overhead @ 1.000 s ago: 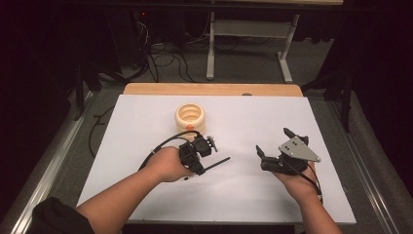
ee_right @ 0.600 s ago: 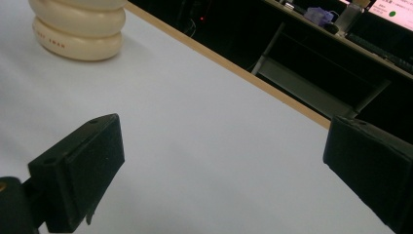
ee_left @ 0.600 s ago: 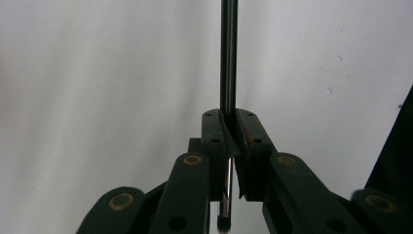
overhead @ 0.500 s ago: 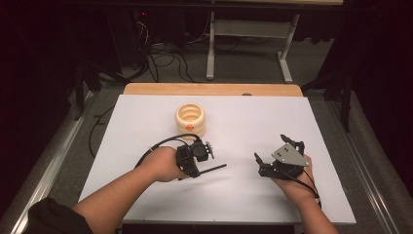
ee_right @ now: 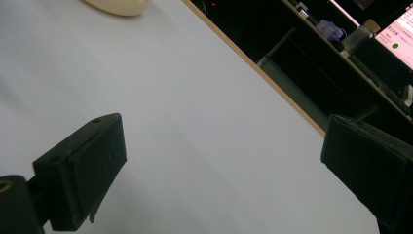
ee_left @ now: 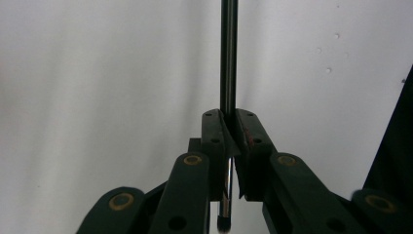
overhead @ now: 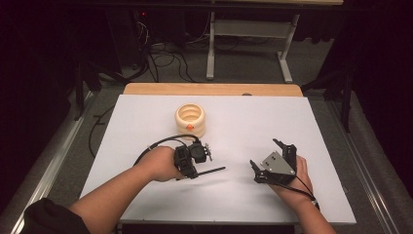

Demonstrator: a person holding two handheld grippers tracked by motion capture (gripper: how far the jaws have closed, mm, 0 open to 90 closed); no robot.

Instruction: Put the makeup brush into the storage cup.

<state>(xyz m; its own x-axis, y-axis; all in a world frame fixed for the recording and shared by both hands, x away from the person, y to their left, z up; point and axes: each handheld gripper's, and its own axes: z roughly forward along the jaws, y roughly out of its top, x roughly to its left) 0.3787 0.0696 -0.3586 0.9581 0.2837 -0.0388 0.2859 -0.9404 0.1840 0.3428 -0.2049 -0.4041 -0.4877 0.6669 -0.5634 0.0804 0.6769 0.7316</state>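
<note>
My left gripper (overhead: pixel 195 171) lies low over the white table sheet (overhead: pixel 234 209), left of centre, shut on a thin dark rod (overhead: pixel 214 170) that sticks out to the right. In the left gripper view the rod (ee_left: pixel 228 58) runs straight up from between the closed pads of the left gripper (ee_left: pixel 231 131). My right gripper (overhead: pixel 263 152), with its grey plate on top, sits at the right with jaws spread wide and nothing between them. In the right gripper view the right gripper (ee_right: pixel 219 180) shows two separated pads over bare sheet.
A cream stack of rings (overhead: pixel 190 119) with an orange spot stands behind the left gripper, and its edge (ee_right: pixel 117 6) shows at the top of the right gripper view. A wooden strip (overhead: pixel 214 89) borders the far edge. Desk legs and cables lie beyond.
The right hand has sunk and drawn a little toward the near edge and the left. The left hand with the rod has hardly moved.
</note>
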